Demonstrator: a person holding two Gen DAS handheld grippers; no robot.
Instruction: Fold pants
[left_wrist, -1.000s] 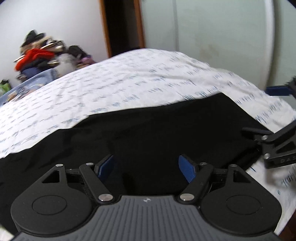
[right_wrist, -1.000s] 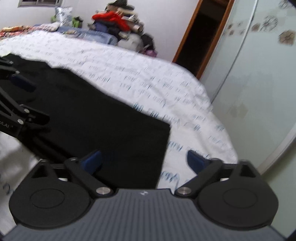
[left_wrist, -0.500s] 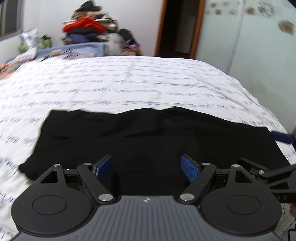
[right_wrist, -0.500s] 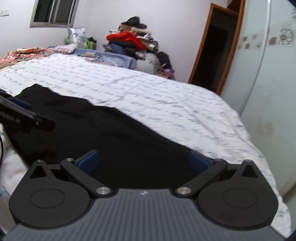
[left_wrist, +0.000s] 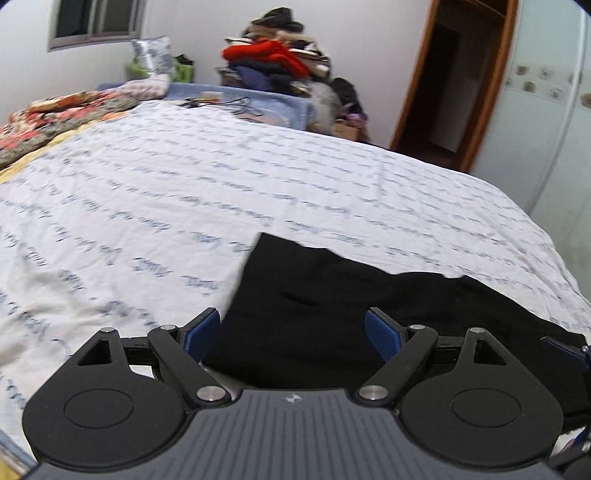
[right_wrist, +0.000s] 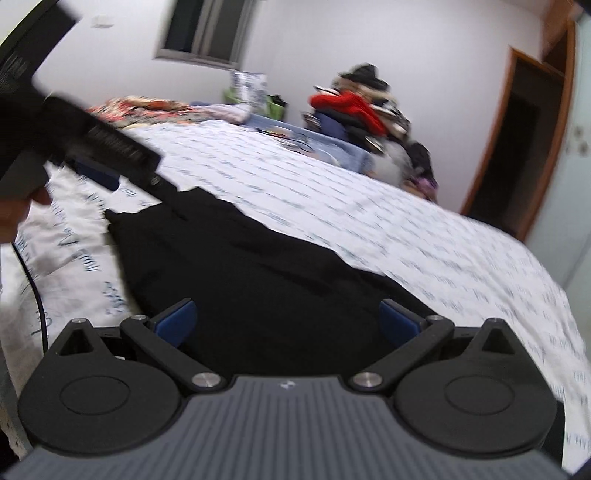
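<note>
Lying flat on the bed (left_wrist: 258, 192), the black pants (left_wrist: 314, 325) form a folded dark band near the bed's near edge, on a white sheet printed with small blue marks. In the left wrist view the pants' squared end sits just ahead of the left gripper (left_wrist: 293, 330), with bare sheet to its left. That gripper's jaws have just been opening further and stand wide apart; nothing is pinched between them, and the blue pads hang above the cloth, the left pad over the sheet at the pants' edge. The right gripper (right_wrist: 288, 319) also has its jaws spread wide and empty, both pads over the black fabric; whether they touch it I cannot tell. In the right wrist view the left gripper appears at upper left as a blurred black body, near the pants' far end. Beyond the bed stand a clothes pile (left_wrist: 280, 62) topped with a red garment, a dark doorway (left_wrist: 450, 81), a window (left_wrist: 96, 18), and a pale wardrobe (left_wrist: 546, 110) on the right.
</note>
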